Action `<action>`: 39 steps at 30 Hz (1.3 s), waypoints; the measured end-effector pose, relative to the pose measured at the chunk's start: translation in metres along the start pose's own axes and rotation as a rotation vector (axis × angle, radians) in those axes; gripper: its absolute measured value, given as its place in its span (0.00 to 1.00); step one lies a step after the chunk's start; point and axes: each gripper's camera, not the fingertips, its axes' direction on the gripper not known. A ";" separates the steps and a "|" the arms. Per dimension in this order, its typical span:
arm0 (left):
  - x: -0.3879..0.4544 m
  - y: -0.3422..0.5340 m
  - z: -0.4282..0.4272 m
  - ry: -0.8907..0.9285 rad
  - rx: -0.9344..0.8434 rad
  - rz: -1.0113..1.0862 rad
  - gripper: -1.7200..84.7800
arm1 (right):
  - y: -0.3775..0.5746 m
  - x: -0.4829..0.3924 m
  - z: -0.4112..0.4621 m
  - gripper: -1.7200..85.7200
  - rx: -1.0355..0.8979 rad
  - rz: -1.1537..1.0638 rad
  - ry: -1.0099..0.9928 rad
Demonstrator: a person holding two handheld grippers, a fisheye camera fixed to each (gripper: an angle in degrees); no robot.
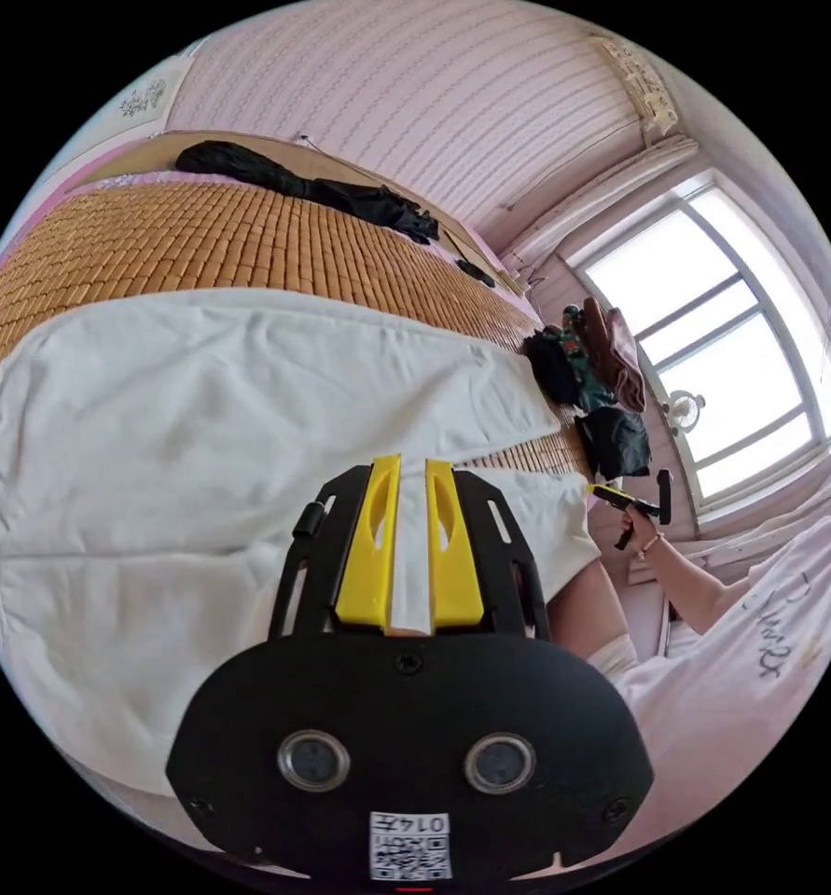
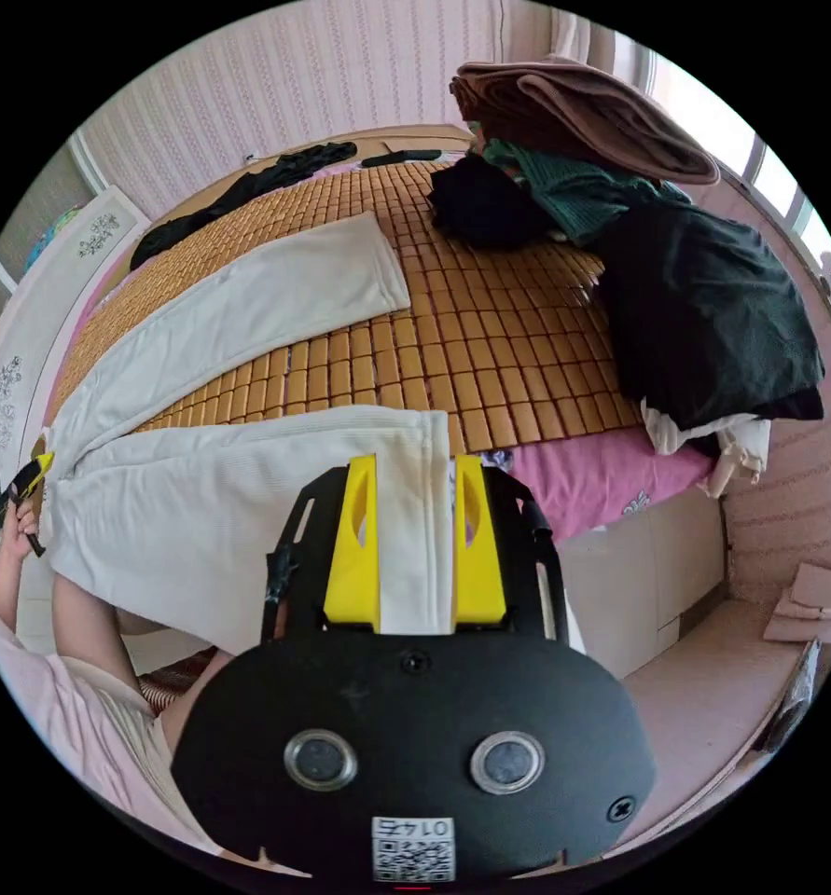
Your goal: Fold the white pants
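- The white pants (image 2: 247, 308) lie spread on the bamboo mat (image 2: 490, 326) of the bed, one leg running off toward ten o'clock in the right gripper view, the other lying along the near edge of the bed.
- The right claw (image 2: 415, 541) has its yellow jaws nearly closed, with a strip of white cloth at the near leg's hem pinched between them.
- The left claw (image 1: 412, 541) is likewise narrowed to a slim gap with white fabric in it; it seems to grip the waist end of the same near side.
- In the left gripper view, the other claw (image 1: 620, 499) shows small at three o'clock, in the person's hand (image 1: 641, 536).
- I'd judge this the first fold: both ends of the near leg are gripped and ready to be carried over onto the far leg.
- The next move calls for lifting both ends together, keeping the cloth taut and level, and laying the near leg squarely on the other so the hems meet.
- Hard to make out: the near edge of the pants hangs behind the claw bodies, and I can't tell how much cloth each claw really has.
- A pile of dark clothes (image 2: 704, 298) sits at two o'clock in the right gripper view, well apart from the pants.
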 end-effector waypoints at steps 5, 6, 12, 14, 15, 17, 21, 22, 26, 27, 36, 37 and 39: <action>0.048 0.067 0.028 -0.244 -0.179 0.028 0.08 | 0.000 0.019 0.010 0.14 0.061 0.063 -0.057; 0.050 0.070 0.031 -0.259 -0.189 0.025 0.08 | -0.008 0.023 0.016 0.13 0.036 0.054 -0.080; 0.038 0.063 0.030 -0.250 -0.277 -0.073 0.06 | -0.041 0.042 -0.007 0.04 -0.006 -0.022 -0.133; 0.042 0.061 0.013 -0.288 -0.266 -0.039 0.06 | -0.049 0.045 -0.023 0.03 0.044 -0.055 -0.156; 0.044 0.060 0.008 -0.307 -0.257 -0.026 0.05 | -0.054 0.048 -0.025 0.04 0.047 -0.055 -0.166; 0.038 0.062 -0.006 -0.289 -0.254 -0.057 0.05 | -0.059 0.054 -0.017 0.05 0.005 -0.020 -0.173; 0.009 0.073 -0.027 -0.190 -0.234 -0.223 0.05 | -0.031 0.073 -0.040 0.09 0.085 0.042 -0.187; 0.003 0.077 -0.041 -0.161 -0.217 -0.275 0.05 | -0.022 0.076 -0.045 0.09 0.111 0.054 -0.181; -0.001 0.098 -0.117 -0.132 -0.061 -0.264 0.05 | 0.054 0.111 -0.067 0.12 0.180 0.210 -0.207; -0.004 0.104 -0.130 -0.122 -0.037 -0.276 0.06 | 0.077 0.122 -0.067 0.13 0.173 0.268 -0.238; -0.091 0.237 -0.318 -0.248 0.291 -0.673 0.14 | 0.176 0.181 -0.032 0.15 0.032 0.702 -0.448; -0.104 0.254 -0.333 -0.251 0.310 -0.730 0.15 | 0.177 0.182 -0.031 0.15 0.027 0.712 -0.439; -0.121 0.276 -0.349 -0.266 0.333 -0.811 0.16 | 0.175 0.183 -0.025 0.15 -0.005 0.731 -0.422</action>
